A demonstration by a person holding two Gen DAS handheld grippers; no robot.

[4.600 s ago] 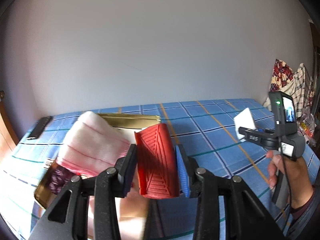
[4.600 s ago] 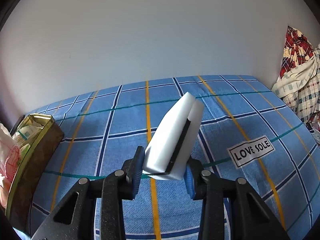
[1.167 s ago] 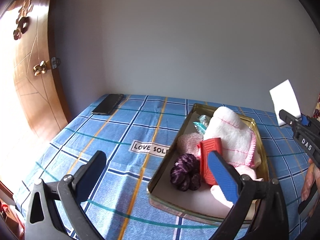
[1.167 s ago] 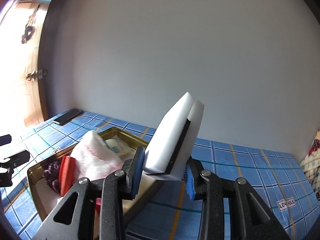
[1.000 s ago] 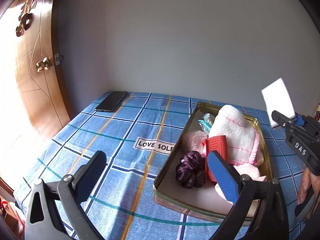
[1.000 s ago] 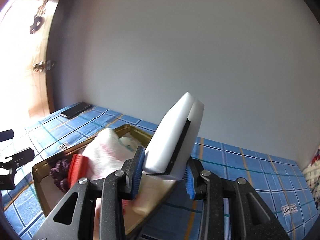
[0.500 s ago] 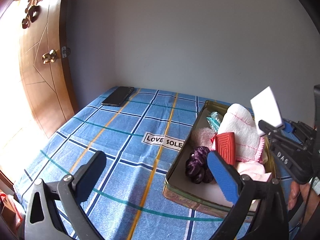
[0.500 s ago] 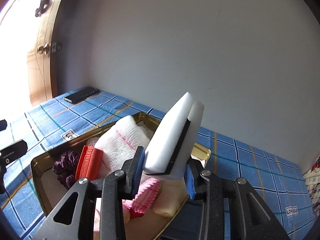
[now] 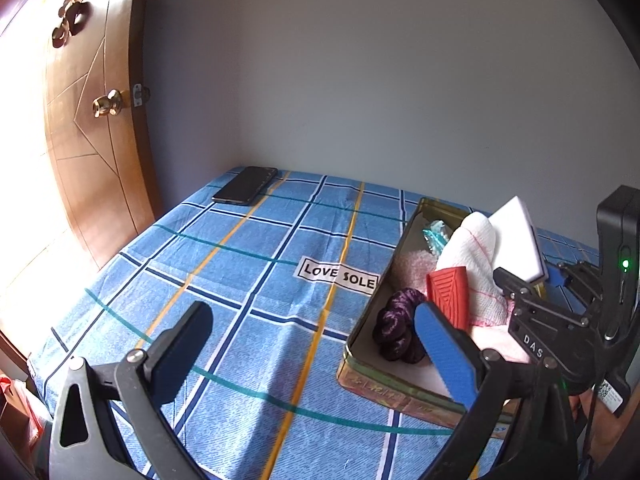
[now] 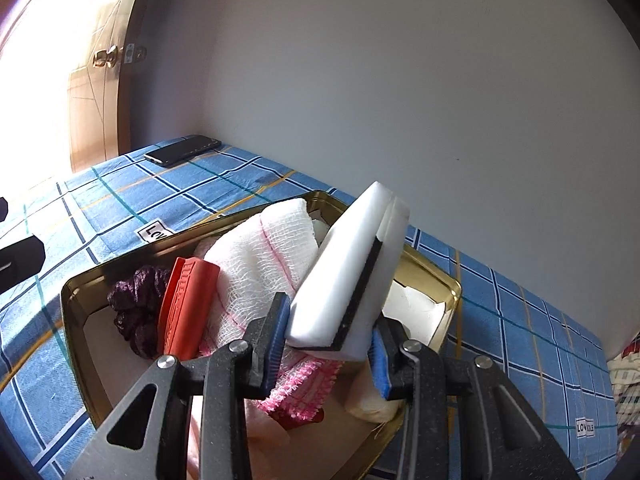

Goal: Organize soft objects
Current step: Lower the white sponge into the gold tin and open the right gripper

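My right gripper point(image 10: 328, 344) clamps the white sponge point(image 10: 352, 268) above the gold tin point(image 10: 448, 280) on the bed point(image 9: 240, 264); my left gripper point(image 9: 316, 344) gapes empty. The sheet label point(image 9: 339, 274) reads "LOVE SOLE".

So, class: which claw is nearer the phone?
Left. The left claw hangs open over the bedsheet, on the phone's side of the tin. The right claw, gripping the sponge, is over the tin, farther away.

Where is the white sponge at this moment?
The white sponge is clamped in the right gripper, above the gold tin, beside the white cloth.
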